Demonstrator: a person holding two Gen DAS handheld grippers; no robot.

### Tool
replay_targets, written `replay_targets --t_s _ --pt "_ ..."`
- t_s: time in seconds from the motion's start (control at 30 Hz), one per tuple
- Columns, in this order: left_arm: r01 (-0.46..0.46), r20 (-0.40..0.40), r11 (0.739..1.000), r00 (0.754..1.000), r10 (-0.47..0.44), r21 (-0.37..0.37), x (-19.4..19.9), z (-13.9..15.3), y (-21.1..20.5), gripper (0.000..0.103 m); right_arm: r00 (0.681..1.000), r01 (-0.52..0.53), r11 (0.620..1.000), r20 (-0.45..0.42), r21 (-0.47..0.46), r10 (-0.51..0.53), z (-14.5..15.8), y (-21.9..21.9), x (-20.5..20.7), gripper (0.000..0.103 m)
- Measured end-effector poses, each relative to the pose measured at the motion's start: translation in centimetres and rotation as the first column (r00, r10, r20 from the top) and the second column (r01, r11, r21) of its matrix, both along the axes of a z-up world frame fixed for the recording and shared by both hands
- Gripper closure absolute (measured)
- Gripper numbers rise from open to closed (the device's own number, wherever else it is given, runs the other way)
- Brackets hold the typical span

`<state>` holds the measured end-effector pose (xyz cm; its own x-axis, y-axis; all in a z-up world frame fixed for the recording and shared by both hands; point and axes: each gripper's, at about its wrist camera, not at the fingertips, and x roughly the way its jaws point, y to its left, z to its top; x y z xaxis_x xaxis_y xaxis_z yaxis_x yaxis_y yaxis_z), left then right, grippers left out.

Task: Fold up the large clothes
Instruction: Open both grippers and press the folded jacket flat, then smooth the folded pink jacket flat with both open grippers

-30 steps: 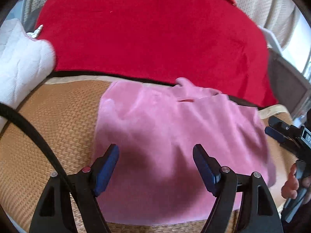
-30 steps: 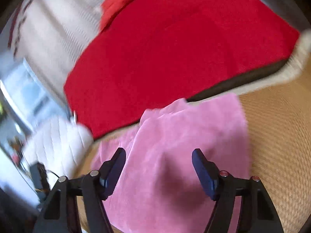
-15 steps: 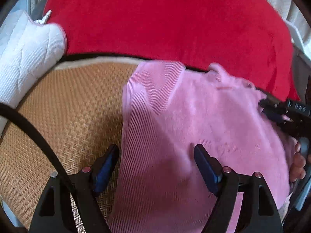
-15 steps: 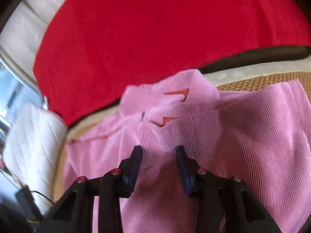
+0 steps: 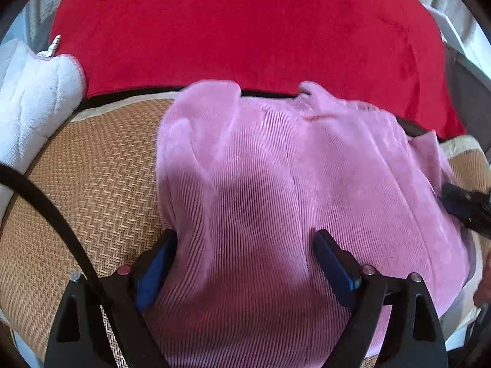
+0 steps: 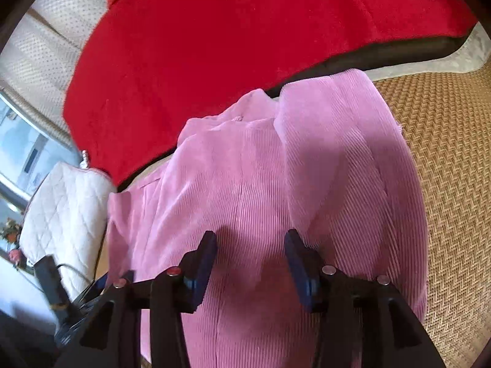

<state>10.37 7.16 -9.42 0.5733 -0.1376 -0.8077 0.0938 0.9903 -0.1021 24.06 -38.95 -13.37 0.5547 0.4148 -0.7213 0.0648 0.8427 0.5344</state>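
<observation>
Across the woven mat (image 5: 92,184), a pink corduroy garment (image 5: 291,184) lay spread out, its collar end toward twelve o'clock, touching the edge of a red blanket (image 5: 245,30) that covered the far part of the surface. In the left wrist view the left gripper (image 5: 245,248) hung over the near part of the garment. Its jaws stood wide and were opening further. The blue pad at eight o'clock sat right at the garment's left edge, where cloth met mat, and the pad at four o'clock stood over the cloth itself. Corduroy filled the whole gap between them, yet neither pad pinched a fold. A white quilted cushion (image 5: 30,101) sat at ten o'clock, beside the blanket.

In the right wrist view the right gripper (image 6: 250,245) hovered over the middle of the pink corduroy garment (image 6: 245,184), jaws about half apart and opening. Both pads stood above flat cloth with a shadow between them, and nothing was gripped. The folded-over panel ran from the right pad up toward one o'clock. The woven mat (image 6: 445,153) showed bare at three o'clock, and the red blanket (image 6: 245,30) filled twelve o'clock. The white quilted cushion (image 6: 67,208) lay at nine o'clock.
</observation>
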Motion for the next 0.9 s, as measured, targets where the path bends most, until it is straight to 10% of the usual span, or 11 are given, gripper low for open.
replay_targets --t_s 0.17,0.33,0.5,0.7,0.9 --pt "-0.051 0.054 0.997 0.997 0.054 -0.060 -1.0 1.2 1.7 0.013 0.993 -0.004 0.996 0.116 0.092 -0.007 2.6 -1.8 -3.7 0.052" --pt "-0.091 -0.065 0.995 0.994 0.088 -0.040 0.1 -1.4 2.4 0.013 0.999 0.012 0.990 -0.049 0.144 -0.005 -1.3 -2.7 -3.1 0.052" --pt "-0.114 -0.030 0.990 0.993 0.112 -0.088 -0.5 0.4 3.4 0.013 0.999 0.042 0.986 0.026 0.163 -0.047 0.8 -4.0 -4.3 0.052" --pt "0.007 0.136 0.998 0.991 0.002 -0.068 -2.7 3.7 1.1 0.013 0.995 0.097 0.966 -0.024 0.238 -0.094 0.2 -6.5 -4.7 0.051" --pt "0.103 0.024 0.994 0.994 -0.104 0.018 -2.6 1.2 -2.2 0.013 0.996 0.088 0.966 -0.055 0.243 -0.077 -0.5 -6.5 -4.4 0.052"
